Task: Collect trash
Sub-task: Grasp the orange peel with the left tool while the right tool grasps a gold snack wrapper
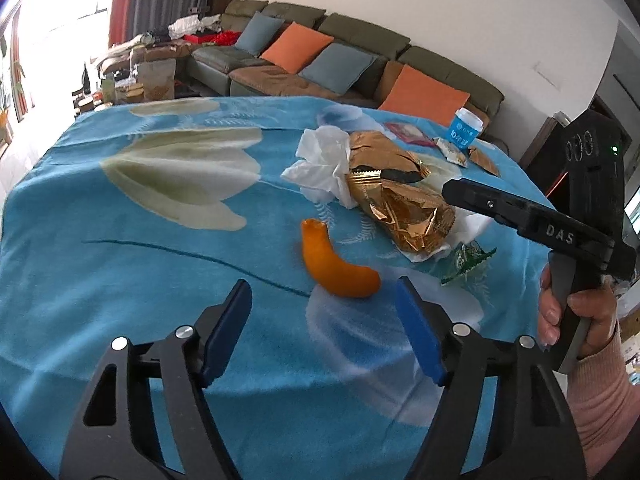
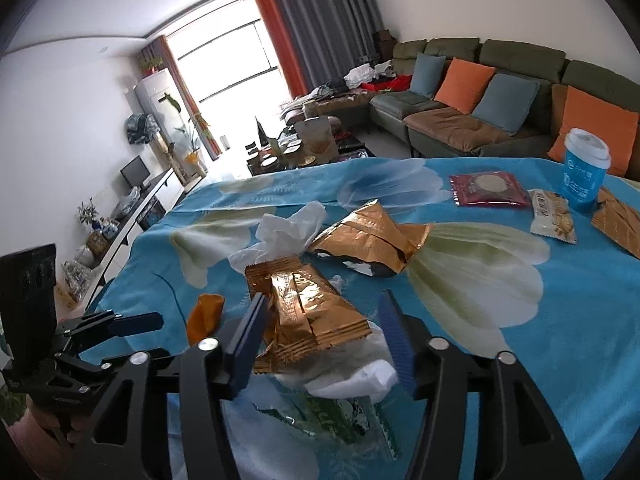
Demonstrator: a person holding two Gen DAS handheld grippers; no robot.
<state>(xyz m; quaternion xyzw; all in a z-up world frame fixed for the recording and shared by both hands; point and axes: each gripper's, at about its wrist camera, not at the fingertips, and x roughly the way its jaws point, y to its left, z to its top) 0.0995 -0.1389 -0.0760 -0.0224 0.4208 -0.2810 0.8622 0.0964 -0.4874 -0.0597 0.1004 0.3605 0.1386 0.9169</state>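
Note:
An orange peel [image 1: 340, 264] lies on the blue flowered tablecloth [image 1: 120, 260], just ahead of my open, empty left gripper [image 1: 324, 312]. Behind it lie a gold foil wrapper [image 1: 404, 208], crumpled white tissue [image 1: 320, 164] and a green wrapper [image 1: 468, 260]. In the right wrist view my right gripper [image 2: 320, 320] is open, with the gold wrapper [image 2: 312, 308] and white tissue [image 2: 352, 372] between its jaws, not clamped. The green wrapper [image 2: 344, 420] lies under it. A second gold wrapper [image 2: 372, 240] and more tissue [image 2: 288, 228] lie beyond. The peel [image 2: 204, 316] shows at left.
A blue paper cup [image 2: 584, 168], a dark red packet [image 2: 488, 188], a white snack packet [image 2: 552, 216] and another gold wrapper [image 2: 620, 220] sit at the table's far right. A sofa with cushions [image 2: 480, 92] stands behind. The left gripper [image 2: 120, 324] shows at left.

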